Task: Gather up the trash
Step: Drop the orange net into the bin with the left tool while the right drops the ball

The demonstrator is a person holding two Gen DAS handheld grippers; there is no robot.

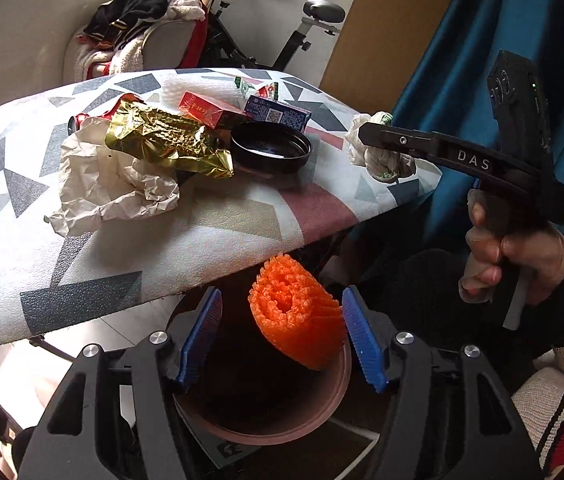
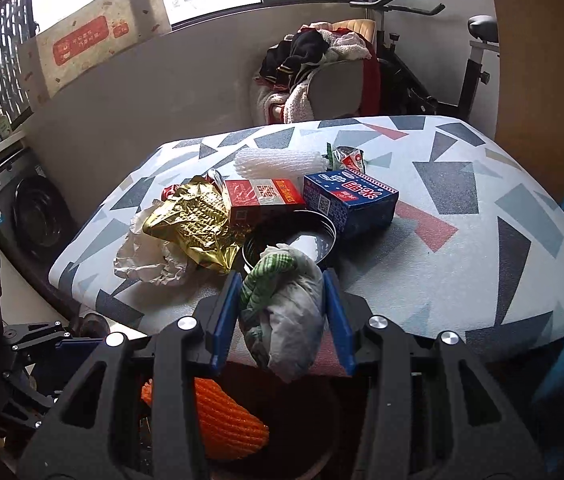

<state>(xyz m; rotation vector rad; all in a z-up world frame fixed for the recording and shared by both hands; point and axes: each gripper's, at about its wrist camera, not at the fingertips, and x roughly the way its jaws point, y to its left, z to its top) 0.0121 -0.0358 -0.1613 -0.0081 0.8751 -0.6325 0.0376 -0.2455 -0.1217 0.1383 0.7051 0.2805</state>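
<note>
My left gripper (image 1: pixel 279 332) is open above a round brown bin (image 1: pixel 322 404). An orange foam net (image 1: pixel 296 312) sits between its blue pads, touching only the right one, over the bin mouth. It also shows in the right wrist view (image 2: pixel 225 420). My right gripper (image 2: pixel 279 312) is shut on a crumpled white and green wrapper (image 2: pixel 286 308) at the table's near edge; it also shows in the left wrist view (image 1: pixel 378 152). More trash lies on the patterned table (image 2: pixel 462 264): gold foil (image 2: pixel 193 224), crumpled paper (image 1: pixel 109 184), red box (image 2: pixel 261 196), blue box (image 2: pixel 350 200), black lid (image 1: pixel 269 148), white foam net (image 2: pixel 277 162).
A chair piled with clothes (image 2: pixel 318 68) and an exercise bike (image 2: pixel 442 80) stand behind the table. A washing machine (image 2: pixel 21 208) is at the left. A blue curtain (image 1: pixel 462 80) hangs at the right. A small green and red packet (image 2: pixel 348 158) lies at the far side of the table.
</note>
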